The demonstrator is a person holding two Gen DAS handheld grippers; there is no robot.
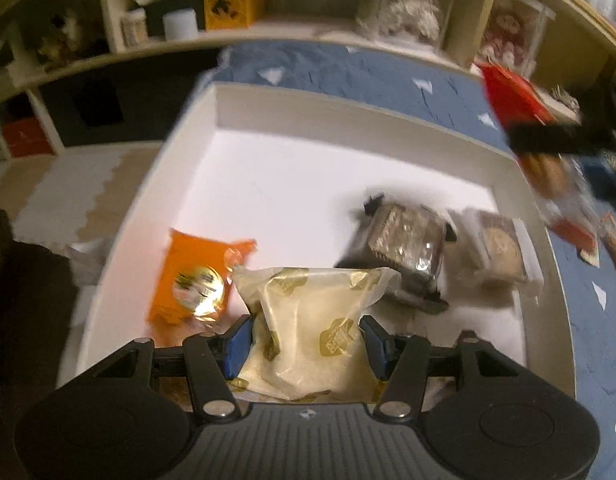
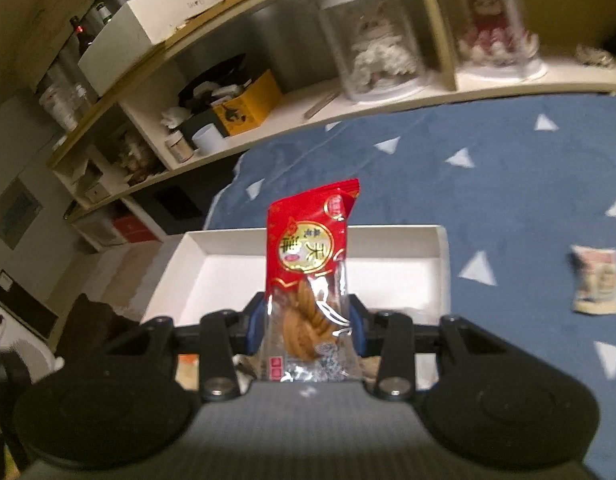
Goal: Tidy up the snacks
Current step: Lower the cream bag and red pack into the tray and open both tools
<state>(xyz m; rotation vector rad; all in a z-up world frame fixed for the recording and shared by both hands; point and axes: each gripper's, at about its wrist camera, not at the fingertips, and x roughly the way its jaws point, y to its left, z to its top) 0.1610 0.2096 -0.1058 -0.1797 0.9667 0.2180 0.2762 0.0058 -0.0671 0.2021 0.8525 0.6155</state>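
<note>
Over the box (image 1: 156,200), the left gripper (image 1: 306,340) clamped a cream pouch (image 1: 308,320); at two o'clock, the right gripper (image 2: 306,328) clamped a red pack (image 2: 308,256).

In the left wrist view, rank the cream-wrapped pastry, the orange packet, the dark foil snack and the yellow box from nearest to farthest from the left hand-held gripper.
1. Cream-wrapped pastry, between its fingers.
2. Orange packet, just left, in the white box.
3. Dark foil snack, right of centre.
4. Yellow box, on the far shelf.

It looked like a home bedroom: a bed under a blue cover with white triangles (image 2: 507,184), beside cream wall shelves (image 2: 268,120) crowded with boxes, jars and dolls under clear domes (image 2: 371,48).
</note>
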